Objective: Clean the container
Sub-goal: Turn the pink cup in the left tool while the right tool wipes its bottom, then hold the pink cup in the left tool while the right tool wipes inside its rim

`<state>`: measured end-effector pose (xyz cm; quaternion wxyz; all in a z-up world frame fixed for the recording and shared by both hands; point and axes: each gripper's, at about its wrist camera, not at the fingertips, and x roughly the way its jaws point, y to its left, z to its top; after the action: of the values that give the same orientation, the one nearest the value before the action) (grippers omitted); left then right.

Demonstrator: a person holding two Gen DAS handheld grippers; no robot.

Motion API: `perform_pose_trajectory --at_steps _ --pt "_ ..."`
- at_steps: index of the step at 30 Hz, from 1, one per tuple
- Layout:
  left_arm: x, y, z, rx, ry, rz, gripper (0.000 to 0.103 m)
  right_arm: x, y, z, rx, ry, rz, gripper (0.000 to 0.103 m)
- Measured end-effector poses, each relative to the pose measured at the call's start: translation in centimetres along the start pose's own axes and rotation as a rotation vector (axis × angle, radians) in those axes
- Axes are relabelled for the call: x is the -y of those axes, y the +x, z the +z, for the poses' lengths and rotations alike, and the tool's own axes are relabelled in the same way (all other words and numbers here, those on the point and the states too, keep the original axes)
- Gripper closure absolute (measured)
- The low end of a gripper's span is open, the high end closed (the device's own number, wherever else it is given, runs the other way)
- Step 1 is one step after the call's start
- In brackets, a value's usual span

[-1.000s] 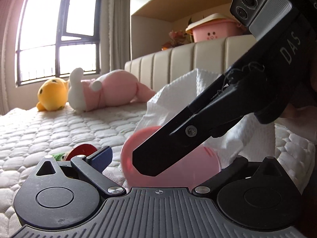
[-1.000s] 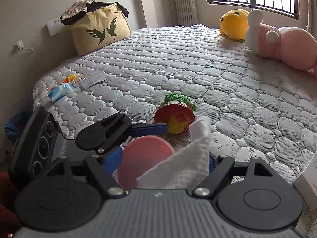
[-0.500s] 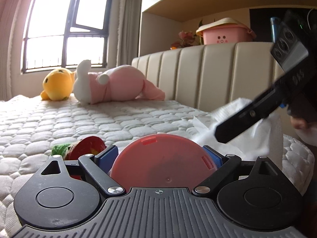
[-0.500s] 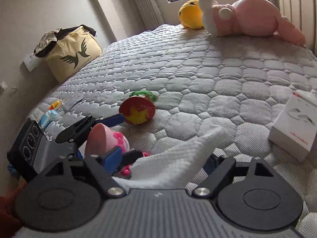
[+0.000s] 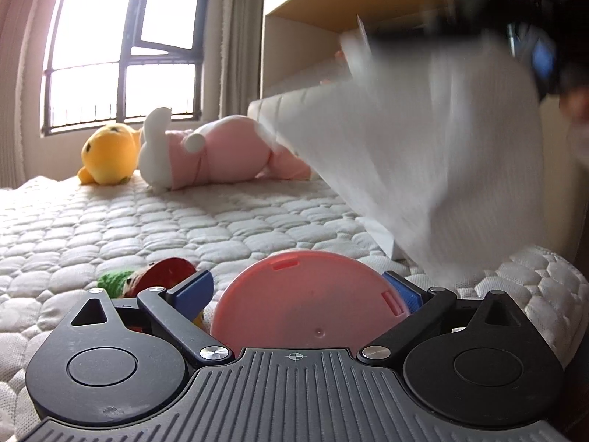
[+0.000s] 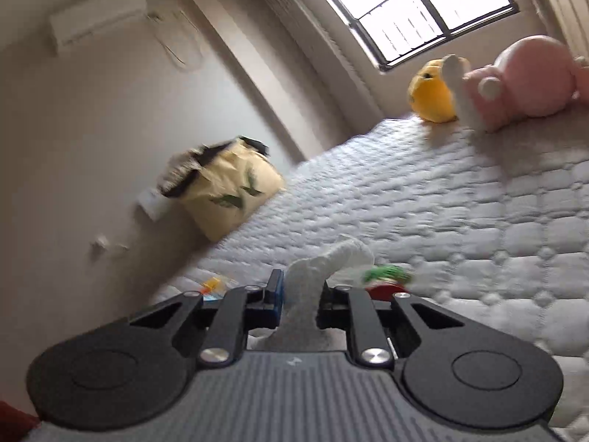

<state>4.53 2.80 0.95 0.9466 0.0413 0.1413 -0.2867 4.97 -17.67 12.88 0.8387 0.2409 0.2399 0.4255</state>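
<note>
Clamped the pink container point(image 5: 305, 316) in the left gripper point(image 5: 297, 293), blue pads spread fairly wide against its rim at 9 and 3 o'clock. Held it low over the bed point(image 5: 184, 228), its flat round face turned back toward the wrist camera, with a red-and-green toy point(image 5: 162, 276) on the quilt at 9 o'clock of it.

Pinched a white paper towel point(image 6: 331, 261) in the right gripper point(image 6: 300, 294), jaws narrow, the loose end poking forward past the tips. Seen from the left wrist, hung that towel point(image 5: 441, 169) at about 1 o'clock from the container, above it and apart, too blurred to show more.

No contact between the two, then. For a wipe, would have needed the towel brought down from 1 o'clock toward 7 onto the round face, the right gripper travelling and the left steadying. Could not tell whether this gap came ahead of a wipe or after one.
</note>
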Motion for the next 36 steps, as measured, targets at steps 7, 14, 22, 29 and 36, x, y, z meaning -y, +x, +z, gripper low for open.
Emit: perform_pose_trajectory --at_steps 7,14,22,29,36 --pt "0.2 0.5 0.5 0.016 0.005 0.035 0.001 0.6 4.0 -2.5 -0.090 -0.198 -0.222 0.085" --pt "-0.5 1.1 0.9 0.051 -0.026 0.065 0.000 3.9 3.1 -3.8 -0.105 -0.242 -0.551 0.021" --pt "-1.2 0.9 1.0 0.088 -0.071 0.089 0.000 5.0 -0.9 -3.4 -0.058 -0.064 -0.305 0.008" --pt "-2.2 1.5 1.6 0.105 -0.132 0.135 0.000 4.7 -0.6 -6.9 -0.142 -0.231 -0.457 0.009" --pt "-2.0 1.8 2.2 0.082 -0.113 0.143 0.000 5.7 6.5 -12.1 -0.335 -0.453 -0.563 0.019"
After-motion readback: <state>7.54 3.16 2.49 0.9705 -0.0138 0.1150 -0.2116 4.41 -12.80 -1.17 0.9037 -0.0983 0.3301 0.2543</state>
